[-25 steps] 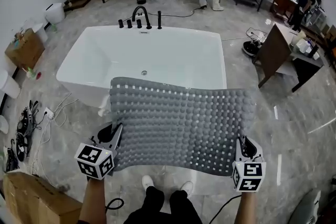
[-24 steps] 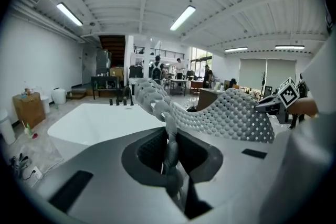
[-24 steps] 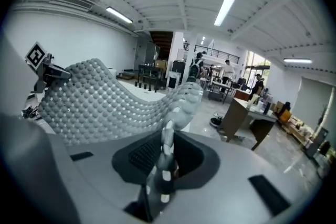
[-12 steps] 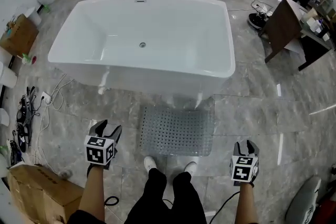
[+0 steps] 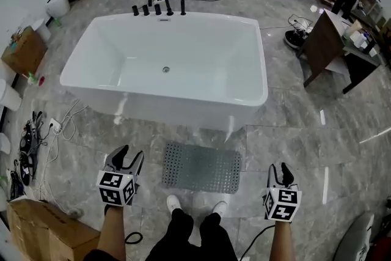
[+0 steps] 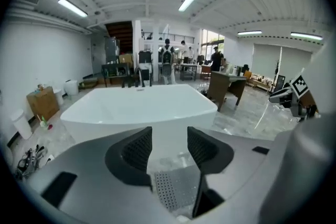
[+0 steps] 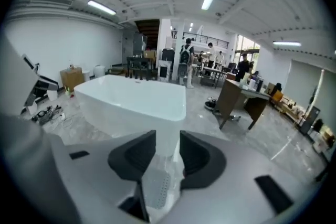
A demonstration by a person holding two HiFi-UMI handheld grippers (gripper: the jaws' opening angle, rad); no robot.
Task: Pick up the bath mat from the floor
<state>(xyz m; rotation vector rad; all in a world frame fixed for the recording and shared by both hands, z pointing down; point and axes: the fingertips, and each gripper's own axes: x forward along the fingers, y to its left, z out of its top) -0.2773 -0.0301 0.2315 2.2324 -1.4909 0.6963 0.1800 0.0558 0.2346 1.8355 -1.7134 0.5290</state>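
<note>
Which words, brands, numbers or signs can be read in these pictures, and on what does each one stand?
None can be read.
Left claw, right claw: only black-and-white square patterns, no letters.
Cardboard box: print, if any, too small.
Bathtub, bath mat: no print.

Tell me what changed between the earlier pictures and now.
Both the left gripper and right gripper let go of the bath mat; it dropped from mid-air and lies flat on the floor before the bathtub. Both grippers sank; their jaws opened, then have just been closing a little, with nothing between them. The bathtub stayed put.
</note>
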